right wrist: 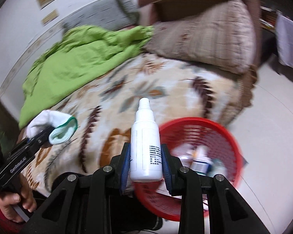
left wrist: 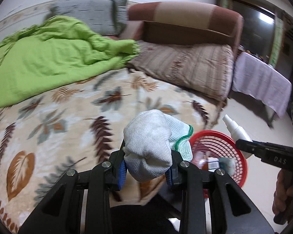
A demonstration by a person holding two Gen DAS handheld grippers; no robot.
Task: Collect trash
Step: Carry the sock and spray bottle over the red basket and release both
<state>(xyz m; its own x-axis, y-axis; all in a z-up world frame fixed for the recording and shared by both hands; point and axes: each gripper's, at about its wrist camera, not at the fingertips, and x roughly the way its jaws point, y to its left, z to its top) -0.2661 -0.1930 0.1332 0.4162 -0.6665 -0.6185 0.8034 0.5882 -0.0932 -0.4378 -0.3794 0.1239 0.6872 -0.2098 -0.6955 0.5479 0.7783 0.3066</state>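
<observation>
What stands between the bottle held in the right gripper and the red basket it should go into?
Nothing visible: the bottle is clamped in the right gripper, and the red basket sits open-topped just beyond it, with only trash inside.

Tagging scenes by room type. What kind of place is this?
Most likely a bedroom in a home: a bed under a leaf-print blanket, a crumpled green quilt and a striped pillow by the headboard.
</observation>
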